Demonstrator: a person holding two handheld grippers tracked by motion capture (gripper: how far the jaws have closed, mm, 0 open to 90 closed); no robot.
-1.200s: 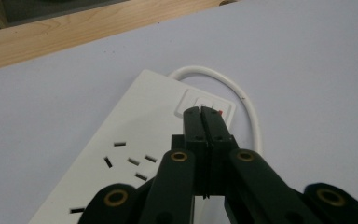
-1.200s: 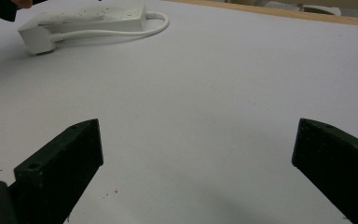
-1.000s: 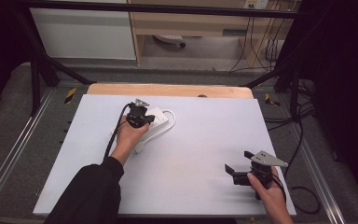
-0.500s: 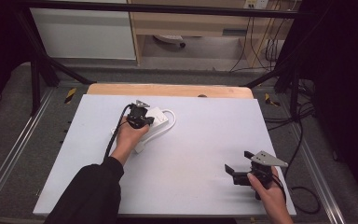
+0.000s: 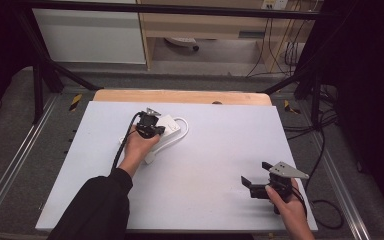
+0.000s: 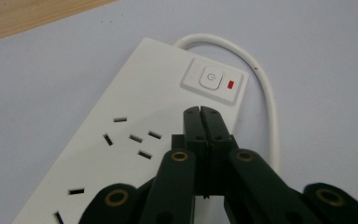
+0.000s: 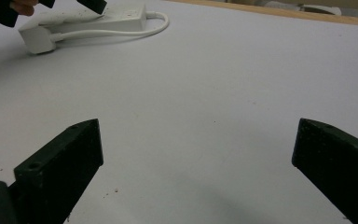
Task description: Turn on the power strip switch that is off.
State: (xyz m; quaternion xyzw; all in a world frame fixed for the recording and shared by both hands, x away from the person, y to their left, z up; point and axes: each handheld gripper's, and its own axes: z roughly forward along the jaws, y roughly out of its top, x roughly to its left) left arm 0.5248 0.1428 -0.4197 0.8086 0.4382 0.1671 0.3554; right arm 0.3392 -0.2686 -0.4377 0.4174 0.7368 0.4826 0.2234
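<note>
Power strip point(image 5: 166, 126) is what I am watching, lying flat on the far left part of the white bench point(image 5: 215, 150), but I am starting near me. At the near right edge of the bench my right hand point(image 5: 291, 207) is holding the right gripper point(image 5: 252, 186) low above the surface, and in the right gripper view its two black jaws are standing wide apart with nothing between them, only bare white bench showing in the gap. Farther off, my left hand point(image 5: 139, 147), in a dark sleeve point(image 5: 97, 207), is reaching across to the left gripper point(image 6: 200, 114), which is hovering over the strip. In the left gripper view its jaws are pressed together tip to tip, gripping nothing, and the tips are pointing down at the strip's top face just short of the power switch point(image 6: 210, 78), whose small red light point(image 6: 231, 85) is sitting beside it; I cannot tell whether the tips are touching the casing. Socket slots point(image 6: 135, 137) are showing to the left of the jaws. Beyond the switch end the white cord point(image 6: 261, 74) is leaving the strip and looping back alongside it toward the white plug point(image 7: 37, 39), which is lying on the bench near the strip's other end. A wooden strip point(image 5: 180, 96) is running along the bench's far edge.
</note>
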